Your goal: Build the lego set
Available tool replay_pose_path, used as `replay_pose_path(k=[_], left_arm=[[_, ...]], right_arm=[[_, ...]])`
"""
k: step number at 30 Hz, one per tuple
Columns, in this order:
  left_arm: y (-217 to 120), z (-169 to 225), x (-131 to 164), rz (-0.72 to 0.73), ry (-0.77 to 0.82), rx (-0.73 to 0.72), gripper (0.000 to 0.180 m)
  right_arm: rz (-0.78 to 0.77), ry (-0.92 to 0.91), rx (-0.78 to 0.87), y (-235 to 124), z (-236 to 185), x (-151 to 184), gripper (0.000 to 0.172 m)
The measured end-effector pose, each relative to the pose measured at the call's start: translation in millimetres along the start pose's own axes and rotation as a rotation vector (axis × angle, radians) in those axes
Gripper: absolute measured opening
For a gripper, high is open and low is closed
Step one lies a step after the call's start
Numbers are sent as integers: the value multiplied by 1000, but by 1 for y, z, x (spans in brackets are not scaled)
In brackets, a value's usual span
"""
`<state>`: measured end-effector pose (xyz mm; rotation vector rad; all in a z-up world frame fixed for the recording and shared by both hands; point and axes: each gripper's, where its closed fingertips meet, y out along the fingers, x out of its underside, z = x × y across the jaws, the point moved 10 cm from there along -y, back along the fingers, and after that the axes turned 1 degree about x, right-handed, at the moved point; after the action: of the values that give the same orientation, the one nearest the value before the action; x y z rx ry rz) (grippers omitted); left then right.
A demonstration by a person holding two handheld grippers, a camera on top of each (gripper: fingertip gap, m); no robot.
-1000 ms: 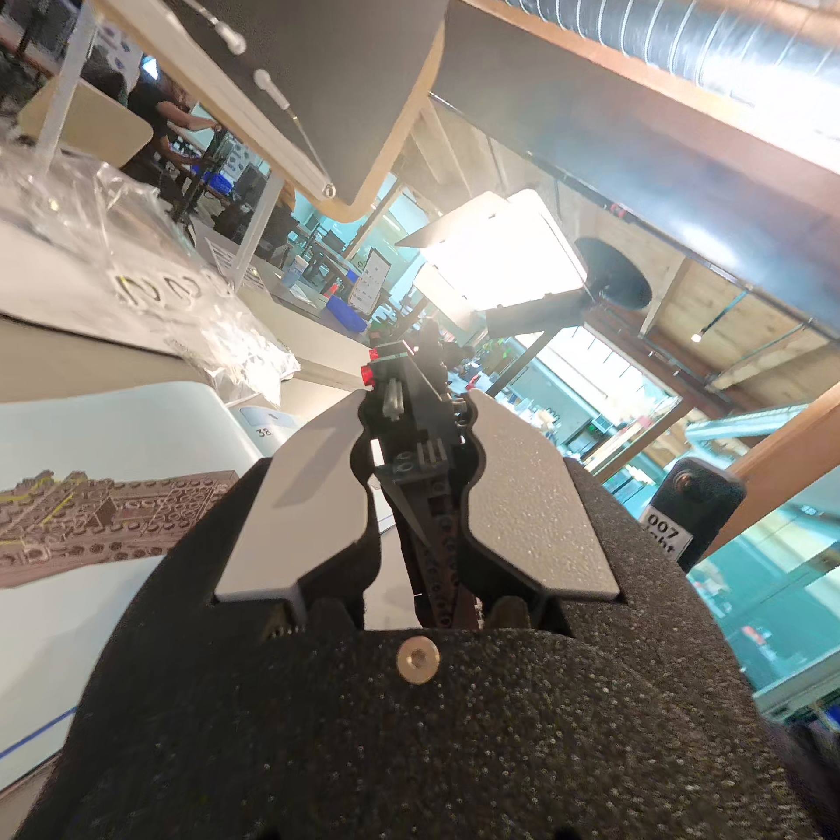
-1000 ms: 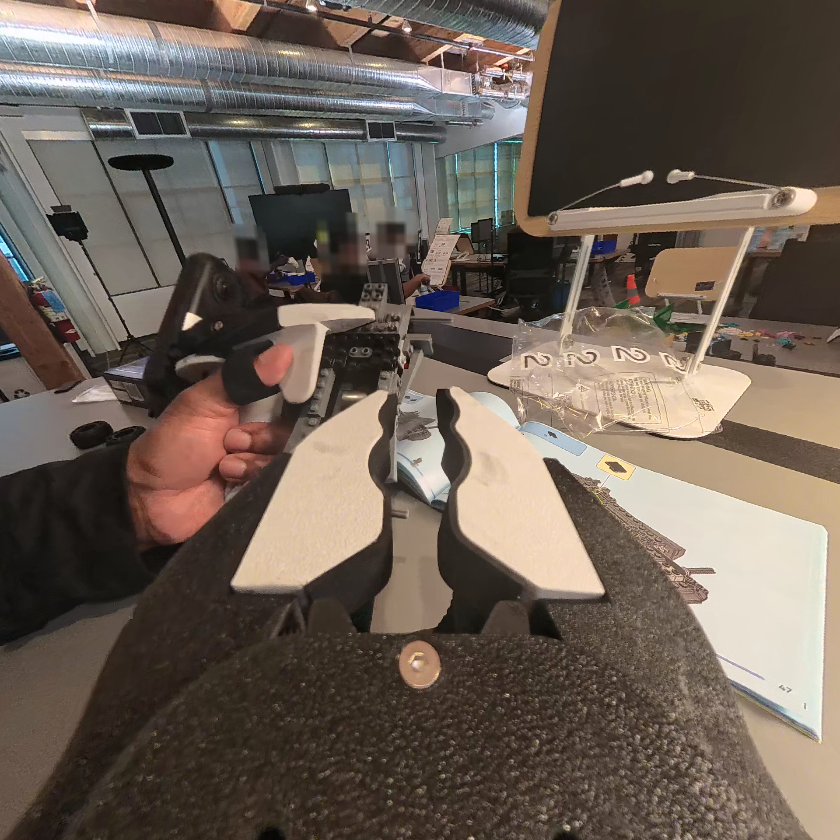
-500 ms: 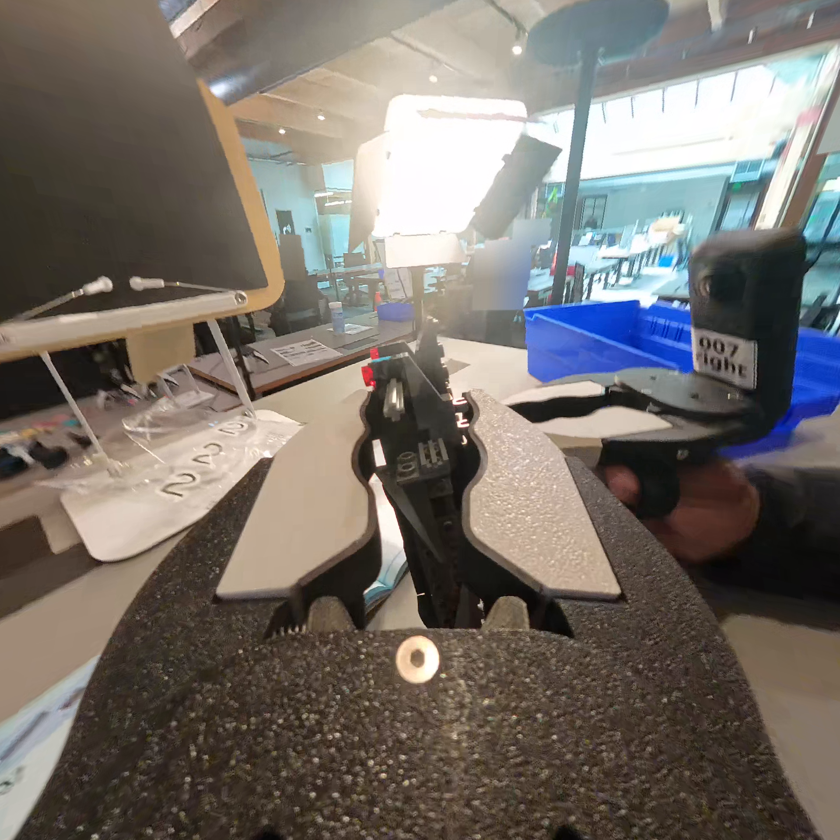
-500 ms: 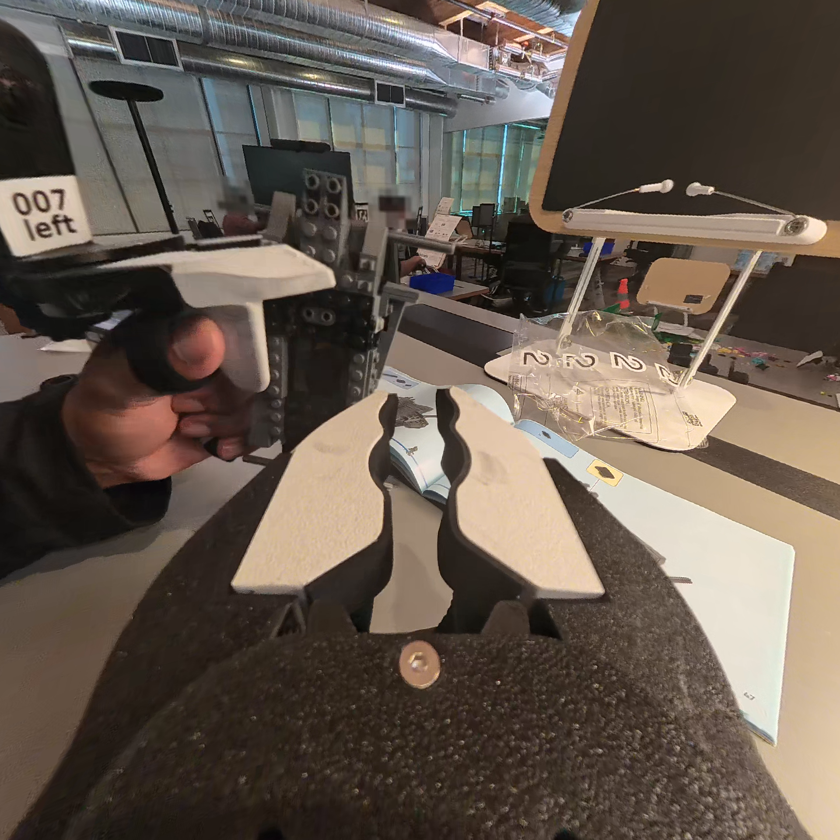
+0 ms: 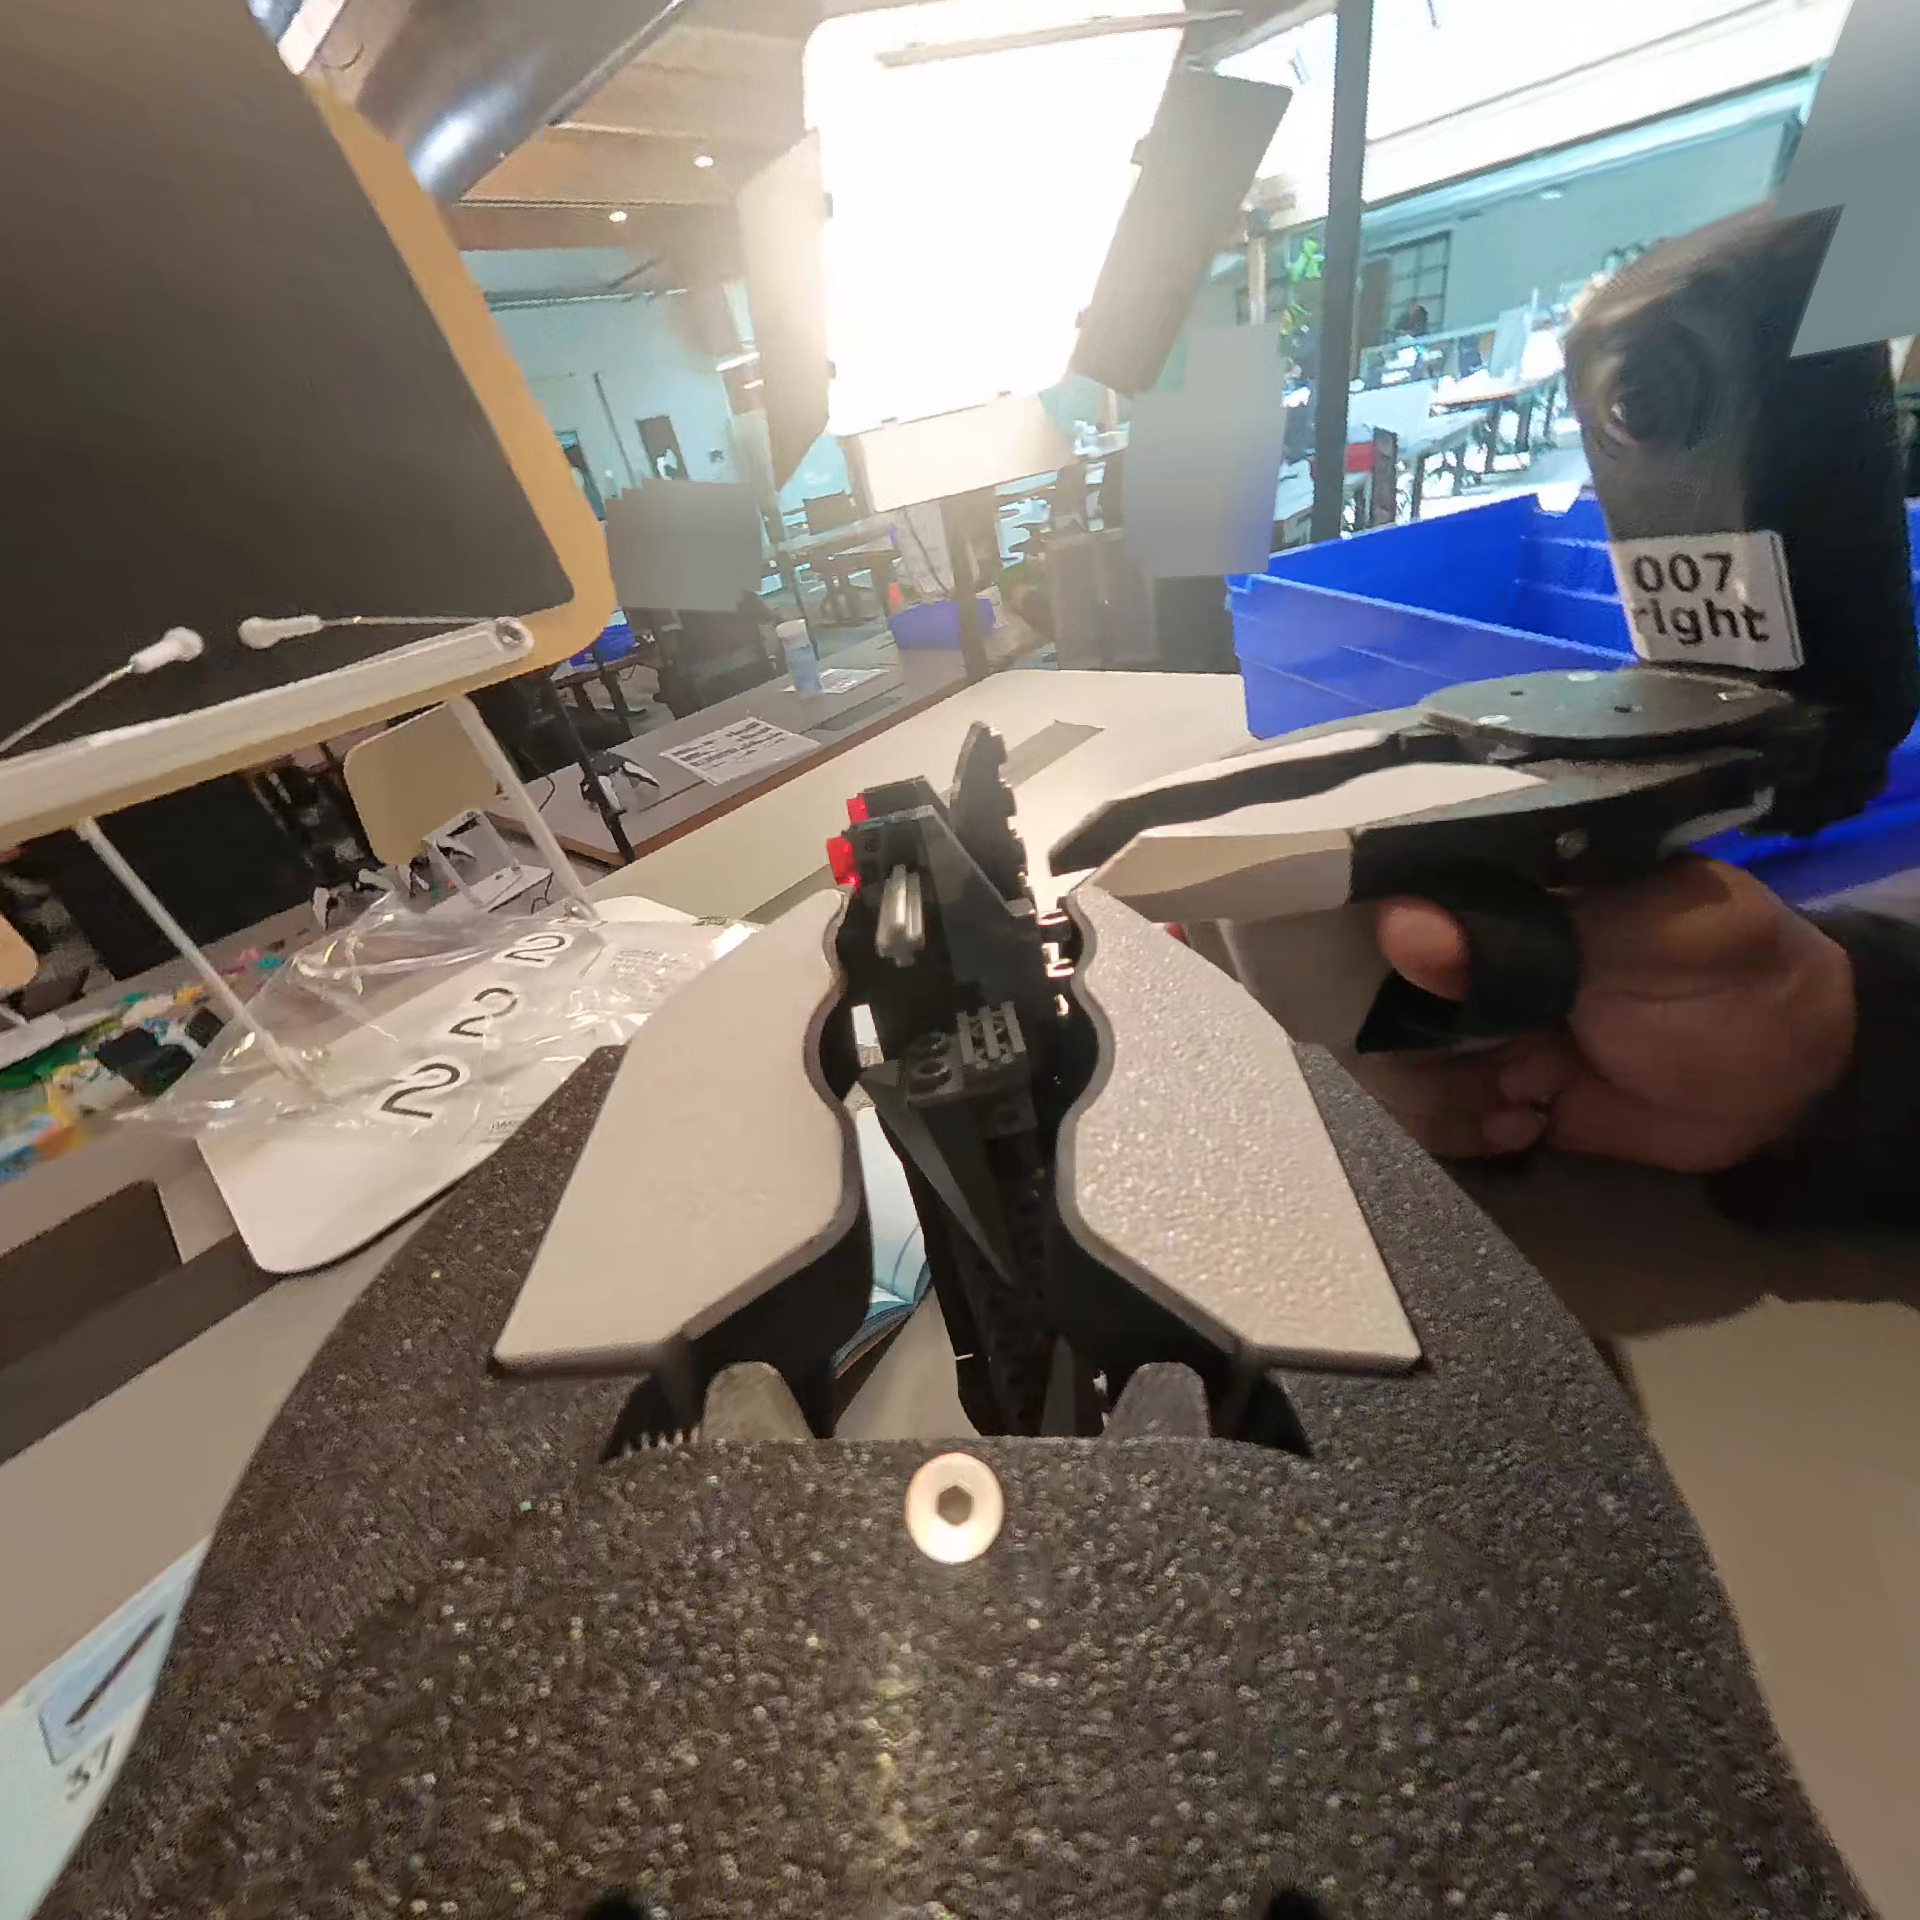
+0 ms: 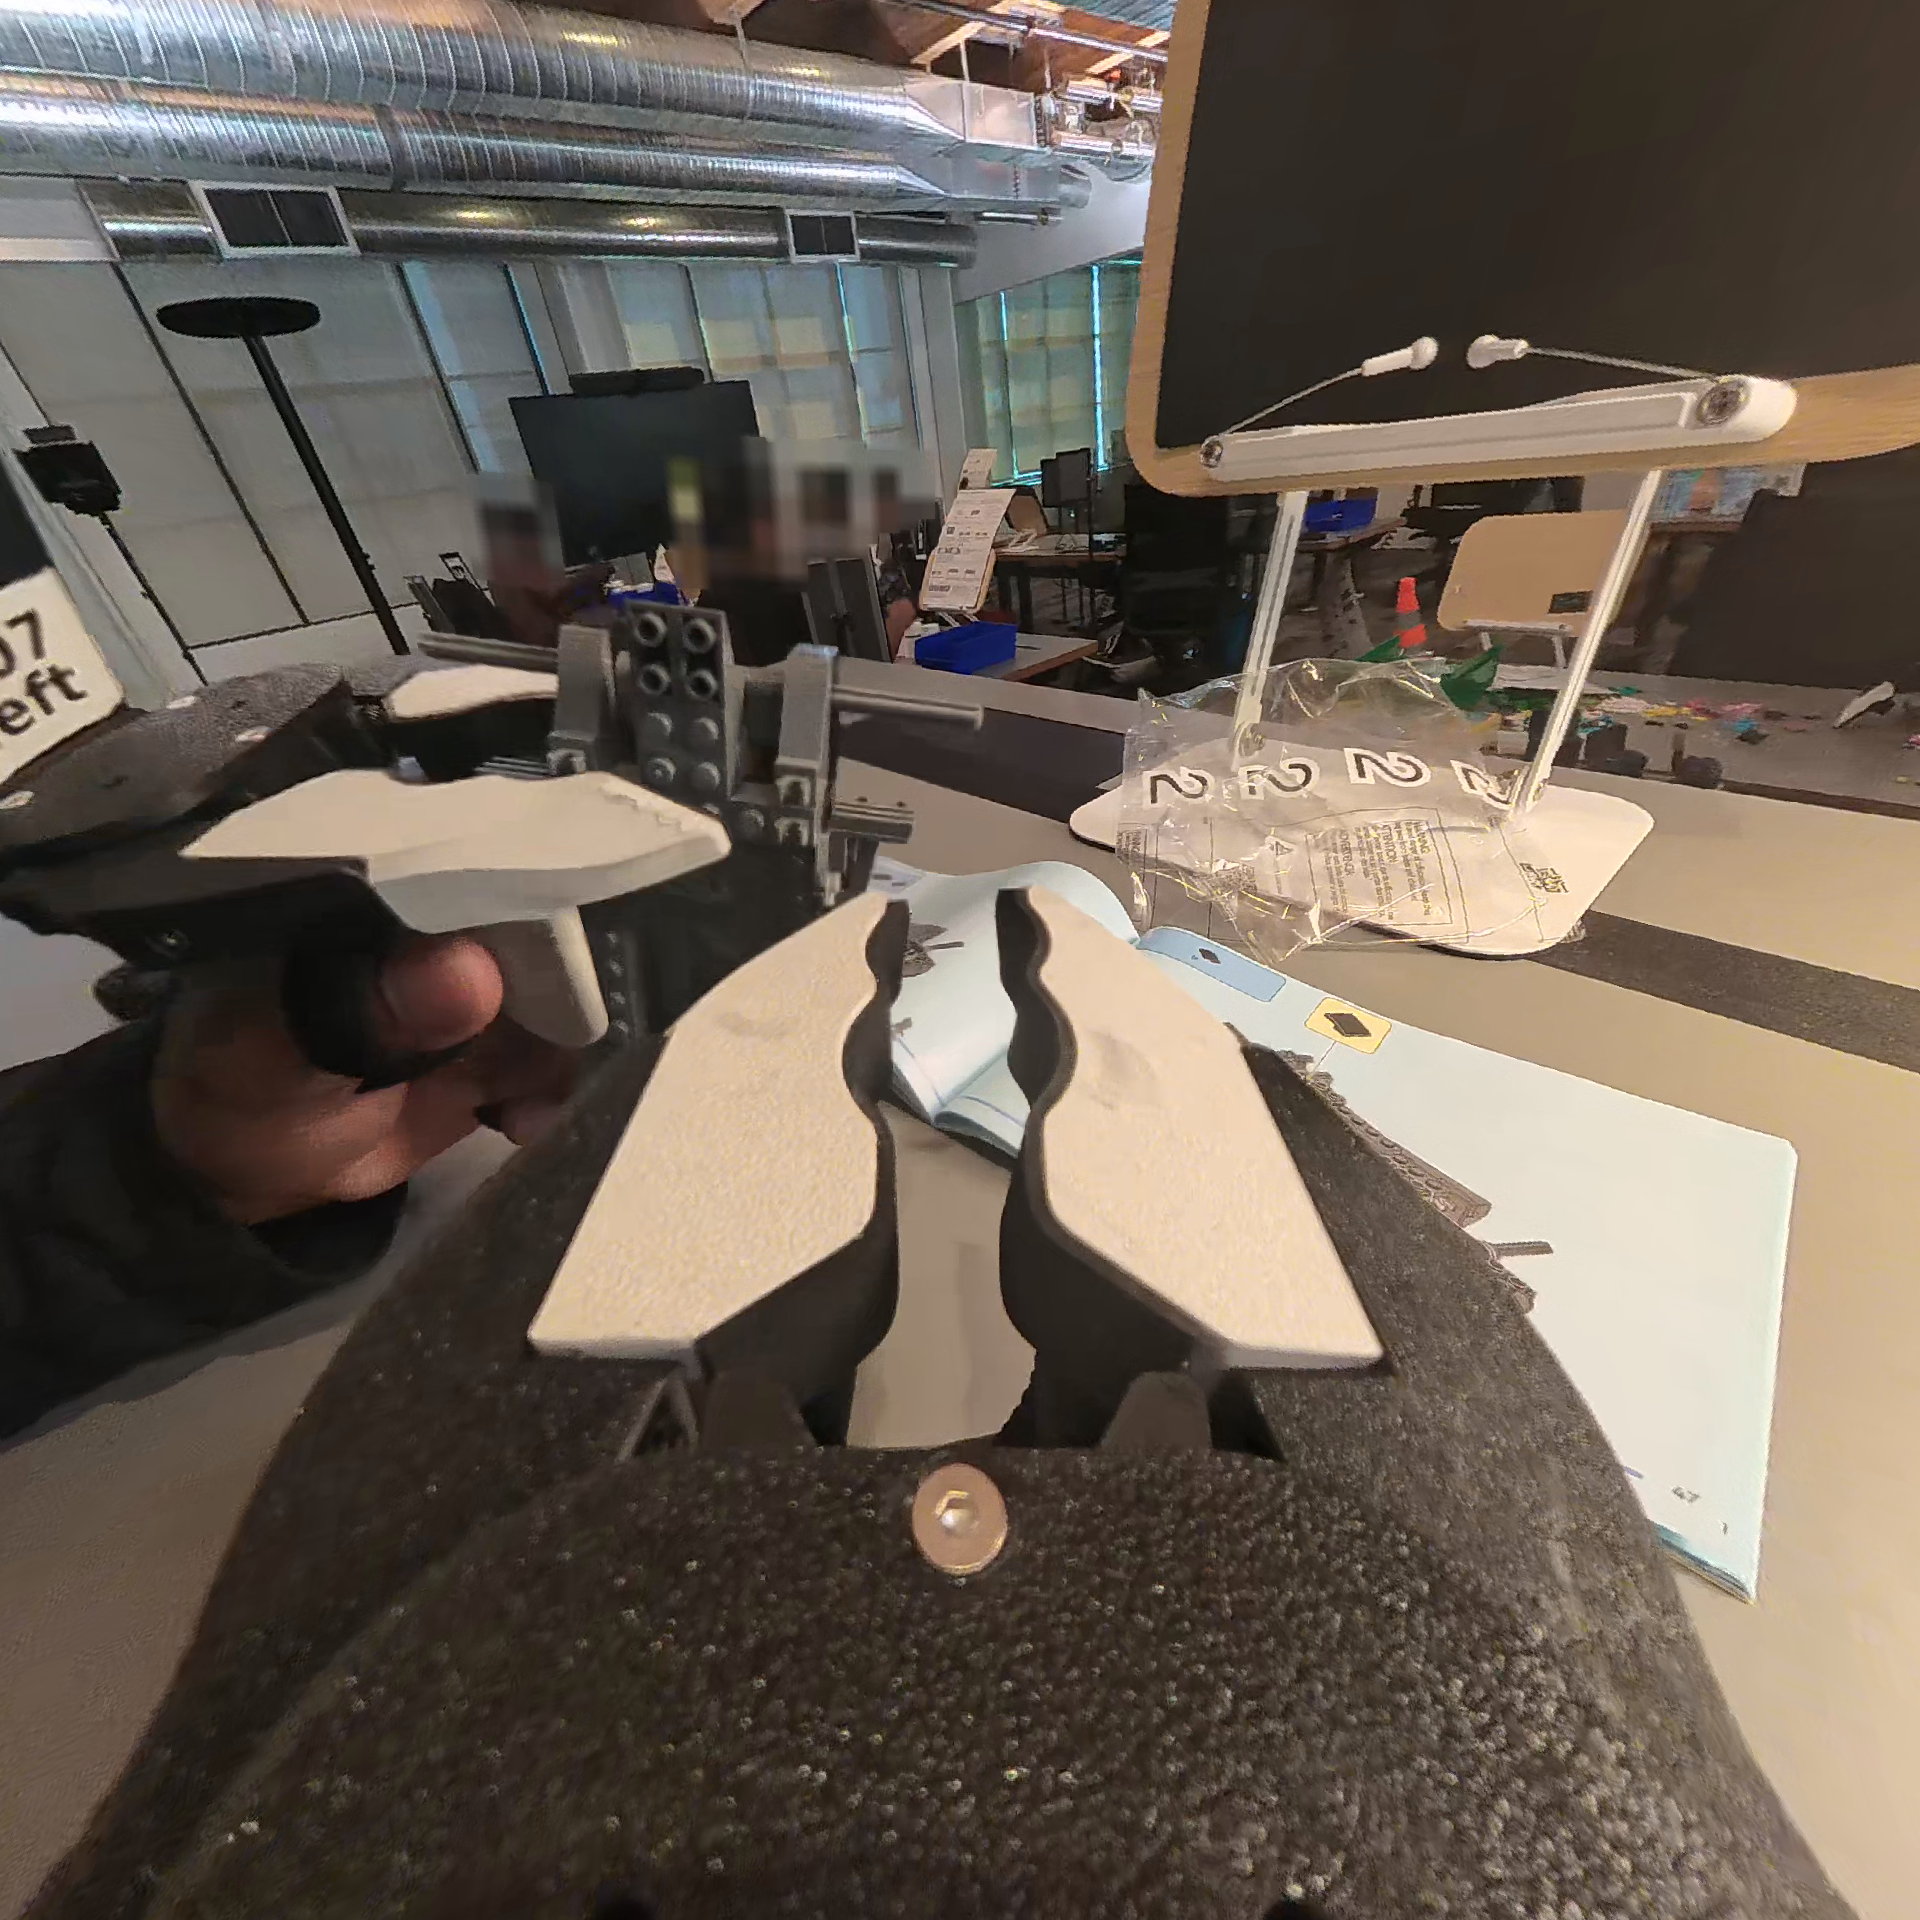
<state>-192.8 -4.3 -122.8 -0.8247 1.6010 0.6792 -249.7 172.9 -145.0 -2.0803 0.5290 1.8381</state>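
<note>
Black-and-grey brick model clamped in left gripper, long axis running along the fingers, red-tipped end pointing away from the hand, above table. Right gripper just beside it, fingers slightly apart, bare, over booklet.

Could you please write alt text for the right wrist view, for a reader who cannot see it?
The right gripper is open and empty above an open pale blue instruction booklet on a grey table. To its left, the left gripper holds a dark grey brick model. Behind lie a clear plastic bag and a white stand carrying a black board.
</note>
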Motion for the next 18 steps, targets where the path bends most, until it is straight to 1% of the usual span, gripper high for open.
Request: replay_pose_path(k=[5,13,18], left_arm=[[0,-12,6,49,-162,-54,36],[-3,-21,8,63,-239,-64,36],[-4,-28,9,97,-367,-37,36]], right_arm=[[7,38,11,-1,4,0,18],[-2,31,-18,0,3,0,18],[-28,19,-45,1,1,1,18]])
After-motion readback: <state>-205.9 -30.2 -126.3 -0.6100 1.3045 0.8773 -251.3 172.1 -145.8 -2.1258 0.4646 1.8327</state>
